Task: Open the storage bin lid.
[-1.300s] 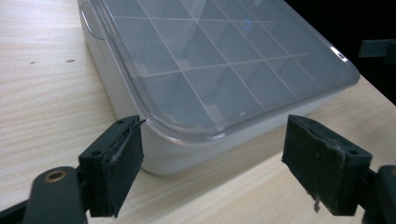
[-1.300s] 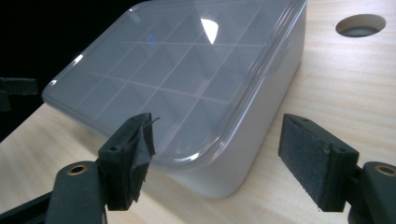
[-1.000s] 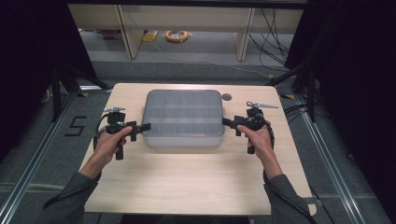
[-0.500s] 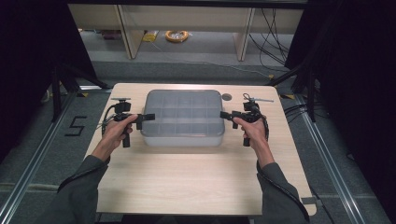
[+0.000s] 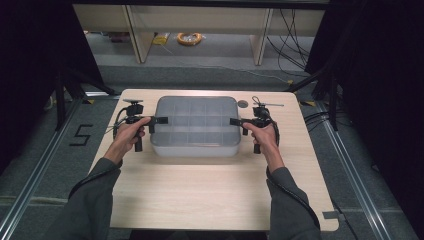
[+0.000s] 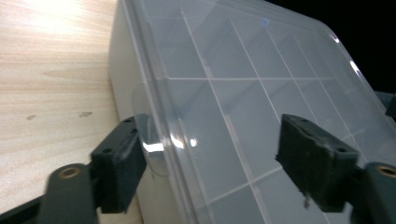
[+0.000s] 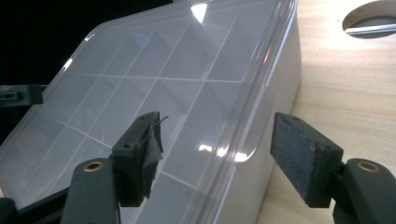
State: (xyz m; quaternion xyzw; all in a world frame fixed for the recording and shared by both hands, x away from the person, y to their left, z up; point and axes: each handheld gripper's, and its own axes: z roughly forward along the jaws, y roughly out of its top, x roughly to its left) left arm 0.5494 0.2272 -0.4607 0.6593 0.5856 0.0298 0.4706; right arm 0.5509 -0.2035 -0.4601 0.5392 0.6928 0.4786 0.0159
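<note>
In the high view, a clear plastic box (image 5: 196,126) with a gridded lid is sitting in the middle of the far half of the wooden table (image 5: 210,195). The left gripper (image 5: 161,120) is reaching in at the box's left edge and the right gripper (image 5: 235,121) at its right edge, each gripped by a hand (image 5: 131,134) with the forearm coming up from the near side. A small round disc (image 5: 243,104) is lying on the table just beyond the box's far right corner.

In the left gripper view, the jaws are standing spread, straddling the lid's rim: one pad (image 6: 119,164) is sitting against the small tab on the box's side wall, the other (image 6: 314,158) is hovering over the lid (image 6: 243,79), apart from it.

In the right gripper view, the jaws are likewise spread wide across the rim of the box (image 7: 187,93). One pad (image 7: 140,156) is hanging over the lid, the other (image 7: 301,156) is standing outside the wall, over the table, clear of the latch tab (image 7: 250,140).
</note>
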